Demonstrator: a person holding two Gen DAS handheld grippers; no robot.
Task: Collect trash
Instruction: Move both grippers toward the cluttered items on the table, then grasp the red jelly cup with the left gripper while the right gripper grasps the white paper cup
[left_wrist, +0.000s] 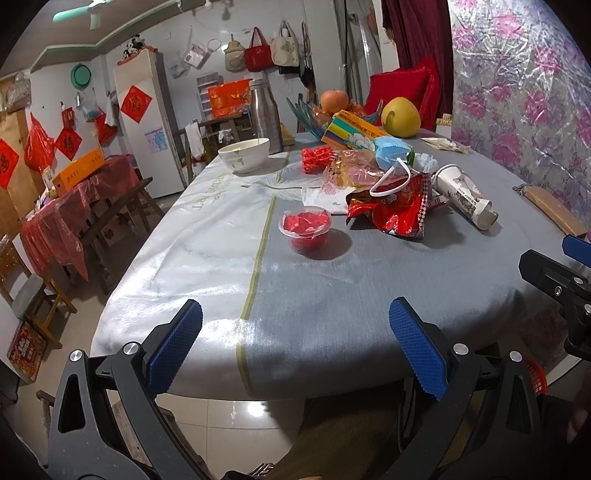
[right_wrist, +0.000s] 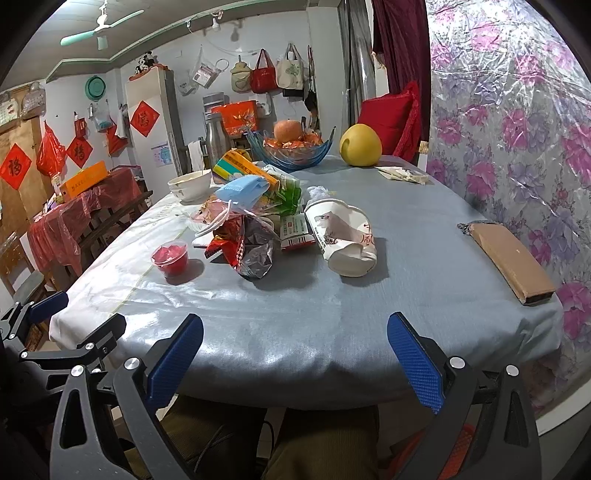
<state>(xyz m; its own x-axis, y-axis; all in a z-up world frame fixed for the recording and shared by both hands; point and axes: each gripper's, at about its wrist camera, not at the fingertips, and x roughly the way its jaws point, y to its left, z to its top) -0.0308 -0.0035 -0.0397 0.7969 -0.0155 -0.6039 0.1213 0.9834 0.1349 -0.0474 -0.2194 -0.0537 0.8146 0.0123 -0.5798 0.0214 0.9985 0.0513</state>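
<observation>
1. Standing by the desk (right_wrist: 332, 332), I see both grippers held off its near edge, over the seated person's lap. The left gripper (left_wrist: 295, 343) and the right gripper (right_wrist: 295, 350) each have their jaws spread wide with nothing between them.
2. The trash sits in a heap around the middle of the desk, well apart from both grippers: a crumpled red snack bag (left_wrist: 391, 210), a blue face mask (left_wrist: 391, 151) on top with its white loop hanging over the bag, a squashed paper cup (right_wrist: 343, 236) lying on its side at the right of the heap, and clear wrappers tangled behind.
3. A small plastic cup of red pieces (left_wrist: 306, 230) stands alone, left of the heap and nearer the edge.
4. Risks, as I judge them: the mask loop is draped over the bag, so pulling either one could drag the other along and scatter the wrappers.
5. The paper cup is round and on its side; a nudge from a jaw could roll it toward the right edge.
6. The plastic cup looks light and open-topped; a clumsy pinch might tip out the red pieces.
7. A white bowl (left_wrist: 244, 155) and a fruit bowl (right_wrist: 291, 151) stand at the far side and should not be swept up.
</observation>
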